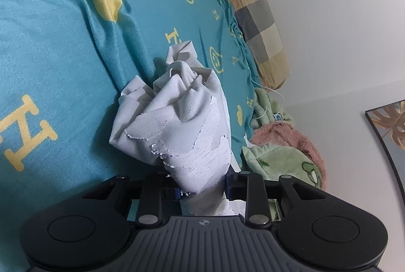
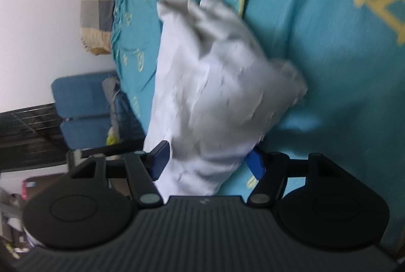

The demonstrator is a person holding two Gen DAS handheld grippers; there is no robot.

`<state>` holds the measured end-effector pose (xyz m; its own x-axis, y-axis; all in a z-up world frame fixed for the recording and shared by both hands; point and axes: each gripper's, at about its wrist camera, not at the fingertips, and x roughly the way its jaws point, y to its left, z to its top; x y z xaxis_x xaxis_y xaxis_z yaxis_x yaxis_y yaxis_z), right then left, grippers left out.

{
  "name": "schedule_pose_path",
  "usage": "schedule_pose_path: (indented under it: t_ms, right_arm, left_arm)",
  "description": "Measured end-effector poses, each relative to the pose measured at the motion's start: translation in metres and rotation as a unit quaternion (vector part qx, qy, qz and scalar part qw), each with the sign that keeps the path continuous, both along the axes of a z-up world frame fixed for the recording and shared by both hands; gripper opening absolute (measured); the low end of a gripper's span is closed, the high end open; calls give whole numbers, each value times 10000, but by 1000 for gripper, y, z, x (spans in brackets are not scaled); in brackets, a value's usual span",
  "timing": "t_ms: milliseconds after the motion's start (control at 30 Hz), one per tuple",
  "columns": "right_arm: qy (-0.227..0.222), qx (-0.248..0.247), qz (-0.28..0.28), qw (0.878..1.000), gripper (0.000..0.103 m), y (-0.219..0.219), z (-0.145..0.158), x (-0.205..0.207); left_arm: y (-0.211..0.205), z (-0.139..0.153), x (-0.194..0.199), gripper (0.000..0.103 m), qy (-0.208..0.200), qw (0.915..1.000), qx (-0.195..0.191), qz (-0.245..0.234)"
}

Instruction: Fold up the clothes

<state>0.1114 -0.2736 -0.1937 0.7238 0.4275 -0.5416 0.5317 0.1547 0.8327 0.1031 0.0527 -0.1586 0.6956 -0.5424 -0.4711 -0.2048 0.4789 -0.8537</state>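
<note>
A crumpled white garment (image 1: 177, 120) with a patch of white sequins rises off the teal bedspread (image 1: 63, 56). My left gripper (image 1: 203, 187) is shut on its lower end, and the cloth is bunched tight between the blue fingertips (image 1: 178, 193). In the blurred right wrist view the same white garment (image 2: 215, 84) fills the gap of my right gripper (image 2: 207, 163). Its blue fingers (image 2: 159, 160) stand wide on either side of the bundle, and I see no squeeze on the cloth.
A checked pillow (image 1: 260, 26) lies by the white wall (image 1: 329, 18). Green and pink plush things (image 1: 278, 150) sit at the bed's edge. A framed picture (image 1: 389, 135) leans at the right. A blue chair (image 2: 83, 104) stands beside the bed.
</note>
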Motion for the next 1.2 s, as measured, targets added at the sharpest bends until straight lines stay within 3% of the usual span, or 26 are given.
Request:
schedule_pose_path:
  t_ms: [33,133,300,467,700,867,1000,1133,1200]
  right_arm:
    - [-5,-94,-16,10000,55,-1,2,0]
    - [-37,-370,-16,9993,31,-2,10,1]
    - [-390,-584,-116,9975,25,-11,44,-11]
    - [-1031,-761,-292,9913,25,-47,102,-21]
    - [-1922,-1241,-675,9711,25,-154,206,-13]
    - [-2439,-1929,-1007,9451,25,-242,270,-2]
    - [-2520,-2540,-1207,9260,25,-298,286,3]
    - [-2257,-3077,-1342,9145,25,-329,272,2]
    - [-1976,-3142,-1315,9192,25,-334,256,-7]
  left_arm:
    - [0,1,-1,30,11,10000,33,-21]
    - [-2,7,-3,30,63,9998,161,-91]
    - [-9,38,-4,29,0,9998,-60,-204]
    - [-52,106,7,29,-371,9980,-65,-506]
    - [-177,217,71,29,-1326,9837,-2,-1218]
    - [-290,258,141,30,-1829,9674,-231,-1736]
    - [-377,253,171,30,-1922,9583,-225,-2105]
    - [-430,203,185,30,-1752,9542,-202,-2415]
    - [-444,170,185,30,-1546,9536,-159,-2578]
